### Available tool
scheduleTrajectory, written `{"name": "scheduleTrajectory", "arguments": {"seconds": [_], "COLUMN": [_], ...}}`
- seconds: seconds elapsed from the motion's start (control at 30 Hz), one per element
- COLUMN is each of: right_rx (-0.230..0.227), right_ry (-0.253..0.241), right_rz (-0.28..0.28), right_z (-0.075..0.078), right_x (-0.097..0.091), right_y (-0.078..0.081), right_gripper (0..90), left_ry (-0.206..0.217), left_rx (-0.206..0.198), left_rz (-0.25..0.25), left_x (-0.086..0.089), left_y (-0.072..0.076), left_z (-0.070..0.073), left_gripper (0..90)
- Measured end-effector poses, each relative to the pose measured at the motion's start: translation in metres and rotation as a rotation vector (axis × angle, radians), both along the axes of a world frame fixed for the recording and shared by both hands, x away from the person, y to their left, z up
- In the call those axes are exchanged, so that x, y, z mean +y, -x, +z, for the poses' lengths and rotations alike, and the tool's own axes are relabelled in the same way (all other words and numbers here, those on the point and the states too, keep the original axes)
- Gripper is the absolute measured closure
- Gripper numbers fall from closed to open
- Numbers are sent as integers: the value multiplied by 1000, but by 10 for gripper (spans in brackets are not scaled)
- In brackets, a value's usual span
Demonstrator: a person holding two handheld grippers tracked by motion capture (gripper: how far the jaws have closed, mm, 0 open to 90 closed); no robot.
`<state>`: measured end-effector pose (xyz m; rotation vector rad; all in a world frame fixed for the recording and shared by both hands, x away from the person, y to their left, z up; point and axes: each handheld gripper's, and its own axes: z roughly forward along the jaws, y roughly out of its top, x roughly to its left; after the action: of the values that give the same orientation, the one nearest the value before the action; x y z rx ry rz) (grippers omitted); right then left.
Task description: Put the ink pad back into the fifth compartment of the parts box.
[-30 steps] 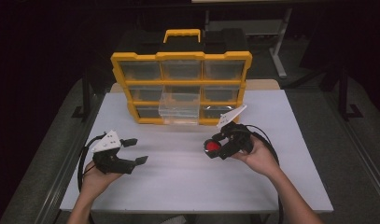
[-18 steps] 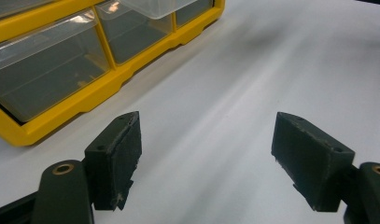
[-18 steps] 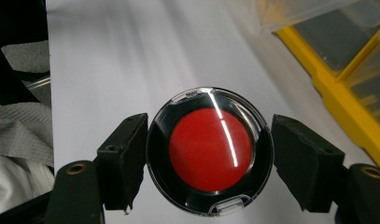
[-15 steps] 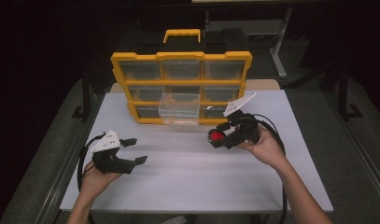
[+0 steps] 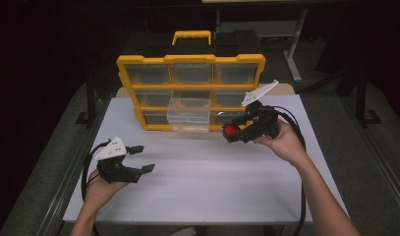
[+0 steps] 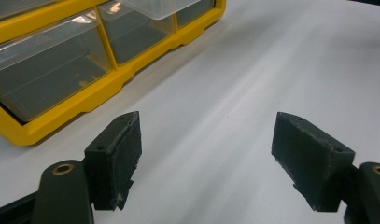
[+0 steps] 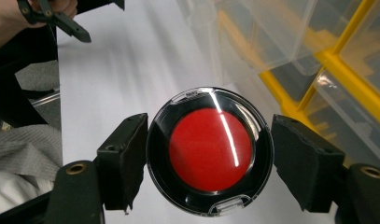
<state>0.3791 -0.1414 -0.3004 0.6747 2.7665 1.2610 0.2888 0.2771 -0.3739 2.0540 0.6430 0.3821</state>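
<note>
High view: right claw (image 5: 232, 132) clamped on red compact (image 5: 230, 131), lifted off surface (image 5: 207, 182) near pulled-out clear drawer (image 5: 188, 115) of yellow organizer (image 5: 190, 60); left claw (image 5: 141, 158) apart, idle.

Left gripper view: pads (image 6: 124, 151) empty.

Right gripper view: compact gripped, stowing probably left.

Grippers: two, left gripper (image 5: 137, 158) and right gripper (image 5: 233, 132)
Round red compacts: one, compact (image 7: 210, 151)
Yellow organizers: one, organizer (image 5: 190, 91)
Drawers in the organizer: likely nine, three rows of three; the bottom row is partly hidden
Drawers pulled out: one, clear drawer (image 5: 188, 114)
Carry handles: one, handle (image 5: 191, 36)
Tables: one, white table (image 5: 197, 172)
</note>
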Motion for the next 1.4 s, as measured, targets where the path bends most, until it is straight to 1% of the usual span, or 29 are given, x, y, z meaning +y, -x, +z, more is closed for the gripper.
{"name": "scheduleTrajectory", "arguments": {"seconds": [0.07,0.1,0.2,0.27,0.37,0.43,0.53,0.6,0.67,0.7,0.73,0.83,0.87,1.0,1.03,1.13,1.2,1.27,1.4], "right_rx": [23,10,15,5,0,28,18,25,2,9,-6,-3,-10,-17,-21,1,-23,-20,-36], "right_ry": [-9,-7,-11,-2,2,-11,-9,-25,-18,-20,-13,-17,-14,-30,-27,-28,-19,-19,-2], "right_rz": [-11,-5,-5,0,8,-1,1,2,12,8,13,16,17,20,20,12,22,20,33], "right_z": [5,7,13,18,22,27,30,38,43,46,49,57,59,68,70,78,82,86,91], "right_x": [1,0,1,1,1,2,1,2,2,3,3,5,6,8,9,12,13,15,19], "right_y": [0,-2,-3,-5,-8,-8,-11,-13,-16,-16,-17,-20,-21,-26,-26,-27,-30,-31,-34], "right_gripper": [285,285,285,285,285,285,286,286,286,285,285,285,285,285,285,285,285,285,285], "left_ry": [3,9,12,4,13,12,13,11,12,13,11,7,10,10,20,25,21,23,29], "left_rx": [3,3,5,-3,6,5,6,6,6,6,3,0,-4,-7,-7,-5,-6,-6,-5], "left_rz": [3,5,5,1,7,6,7,6,7,7,5,5,4,5,7,10,10,9,10], "left_x": [0,0,0,1,0,0,0,0,0,0,1,1,1,2,1,1,1,1,2], "left_y": [0,0,0,0,1,1,1,1,1,1,0,0,0,0,1,0,1,1,1], "left_z": [0,0,0,0,0,0,0,0,0,0,0,1,0,1,1,1,1,1,1], "left_gripper": [241,242,241,241,242,242,242,241,241,241,241,241,241,241,241,240,241,240,240]}}
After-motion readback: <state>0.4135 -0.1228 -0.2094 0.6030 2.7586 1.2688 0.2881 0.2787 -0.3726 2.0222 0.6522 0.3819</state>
